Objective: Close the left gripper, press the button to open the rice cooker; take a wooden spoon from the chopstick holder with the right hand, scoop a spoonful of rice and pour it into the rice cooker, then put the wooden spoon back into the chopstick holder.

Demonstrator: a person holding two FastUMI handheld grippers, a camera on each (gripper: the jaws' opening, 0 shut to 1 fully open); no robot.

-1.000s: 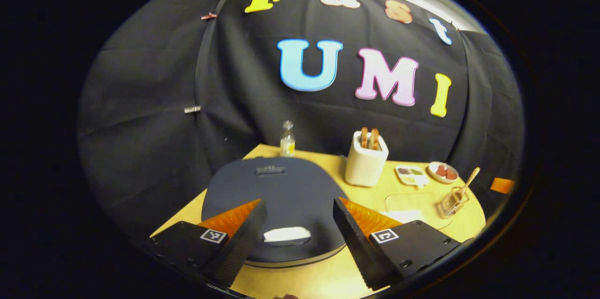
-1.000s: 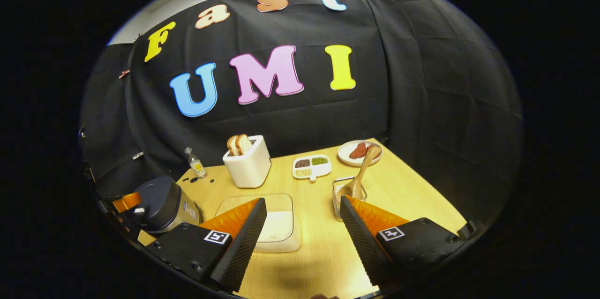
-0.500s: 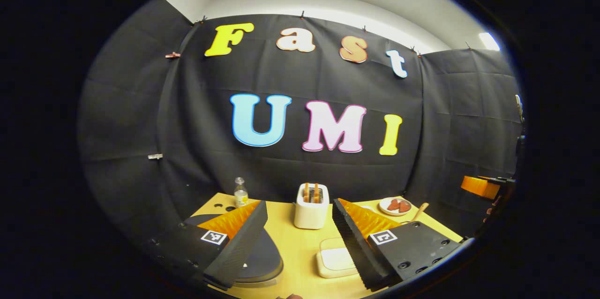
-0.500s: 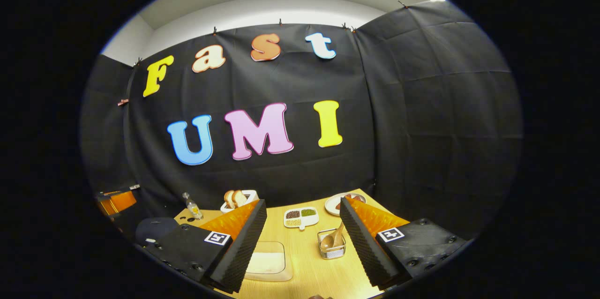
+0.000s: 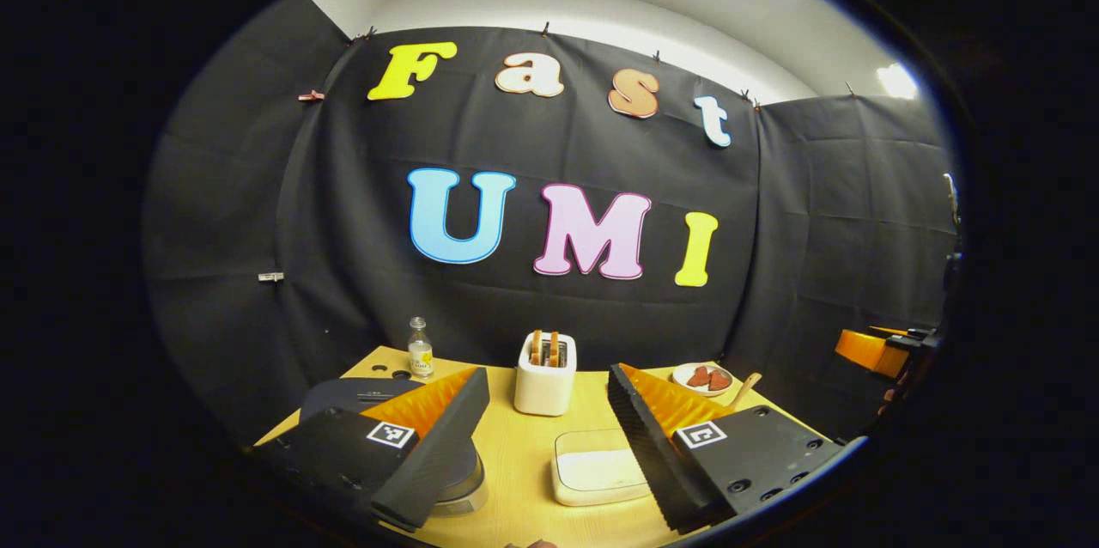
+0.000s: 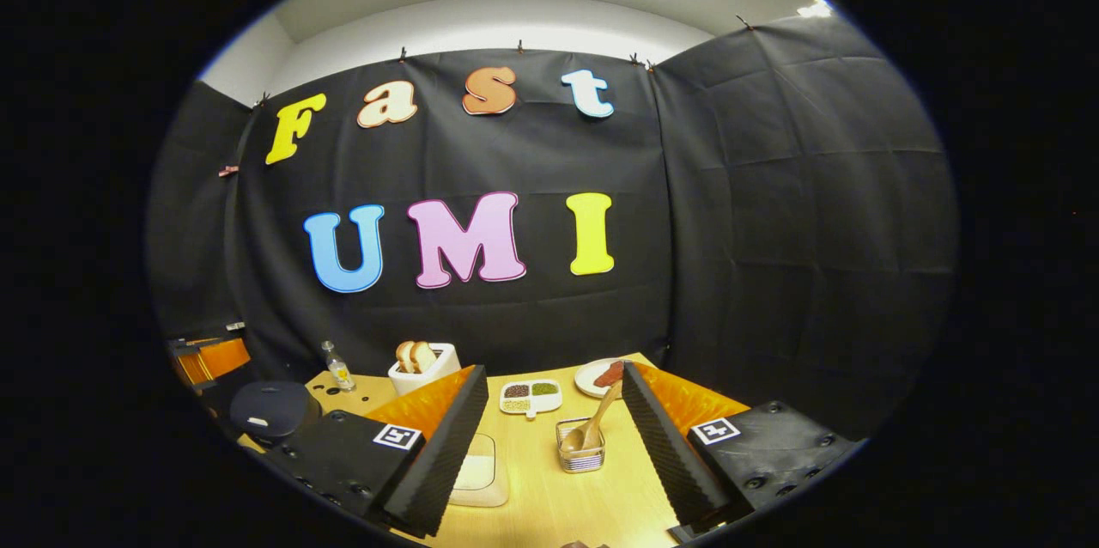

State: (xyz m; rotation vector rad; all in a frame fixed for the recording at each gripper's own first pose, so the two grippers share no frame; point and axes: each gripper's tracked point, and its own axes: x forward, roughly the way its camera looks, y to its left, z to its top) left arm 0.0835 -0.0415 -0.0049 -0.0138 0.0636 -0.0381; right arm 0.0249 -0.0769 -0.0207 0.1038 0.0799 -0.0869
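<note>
Left gripper (image 5: 548, 436) and right gripper (image 6: 554, 432) both stand spread wide, gripping nothing, above the bench (image 6: 601, 496). Rice cooker (image 6: 273, 409) sits at the bench's left edge, lid apparently down. Wooden spoon (image 6: 591, 426) leans in the chopstick holder (image 6: 580, 455).

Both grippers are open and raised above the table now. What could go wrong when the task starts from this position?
1. The left gripper is open; pressing the rice cooker button with spread fingers may miss it, so shut it first.
2. The wooden spoon leans loosely in the chopstick holder; a sideways pull by the right gripper might tip the holder.
3. The rice container lies beside the cooker; scooped rice could spill on the table between them.
</note>
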